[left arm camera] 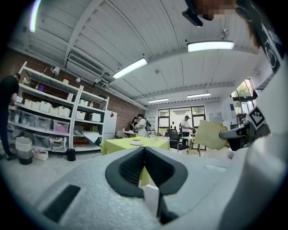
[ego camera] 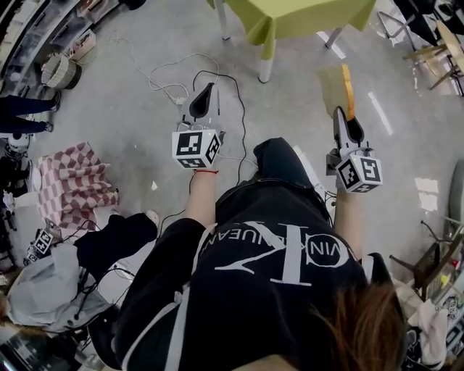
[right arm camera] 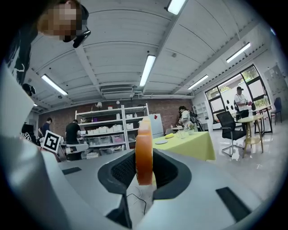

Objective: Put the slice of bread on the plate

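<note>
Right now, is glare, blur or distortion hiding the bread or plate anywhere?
Head view: fisheye bends the edges; glare streaks the floor beside the slice of bread, itself clear. Right gripper view: the right gripper is shut on the bread, edge-on and sharp; the plate is tiny but readable. Left gripper view: ceiling lights blown out, corners dark.

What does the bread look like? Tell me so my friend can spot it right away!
Find the table with the yellow-green cloth at the top of the head view. Just below its right end, the right gripper is shut on a flat, pale tan slice of bread, held on edge above the grey floor. Its orange-brown crust marks it out, and the left gripper holds nothing.
</note>
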Demonstrator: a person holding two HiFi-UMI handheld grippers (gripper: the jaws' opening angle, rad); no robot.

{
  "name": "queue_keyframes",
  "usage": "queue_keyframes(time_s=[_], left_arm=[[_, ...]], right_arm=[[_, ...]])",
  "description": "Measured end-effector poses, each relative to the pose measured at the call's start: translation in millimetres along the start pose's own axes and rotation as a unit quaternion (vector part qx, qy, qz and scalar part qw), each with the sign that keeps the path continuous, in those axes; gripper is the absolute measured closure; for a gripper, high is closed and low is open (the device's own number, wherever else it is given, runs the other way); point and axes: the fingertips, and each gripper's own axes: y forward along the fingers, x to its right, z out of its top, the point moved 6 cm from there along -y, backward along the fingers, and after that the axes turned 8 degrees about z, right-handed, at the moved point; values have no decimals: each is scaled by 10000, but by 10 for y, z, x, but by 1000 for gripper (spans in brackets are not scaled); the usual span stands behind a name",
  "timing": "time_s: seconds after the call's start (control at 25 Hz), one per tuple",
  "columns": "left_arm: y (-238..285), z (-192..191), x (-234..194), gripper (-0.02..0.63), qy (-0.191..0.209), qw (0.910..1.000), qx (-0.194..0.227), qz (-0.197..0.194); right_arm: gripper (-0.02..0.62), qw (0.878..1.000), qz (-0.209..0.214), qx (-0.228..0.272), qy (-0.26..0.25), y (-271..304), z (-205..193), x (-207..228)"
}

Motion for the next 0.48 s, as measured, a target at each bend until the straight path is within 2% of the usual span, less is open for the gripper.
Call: queue_keyframes(time_s=[0.16, 0.48], left_arm=[[172, 6, -36, 597, -18, 10000, 1, -96], [933, 167, -442, 597, -27, 9999, -22, 149]], right_arm=[[506, 9999, 21, -20, 119, 188, -16, 137], [506, 9996, 239, 68, 137, 1078, 209, 513]])
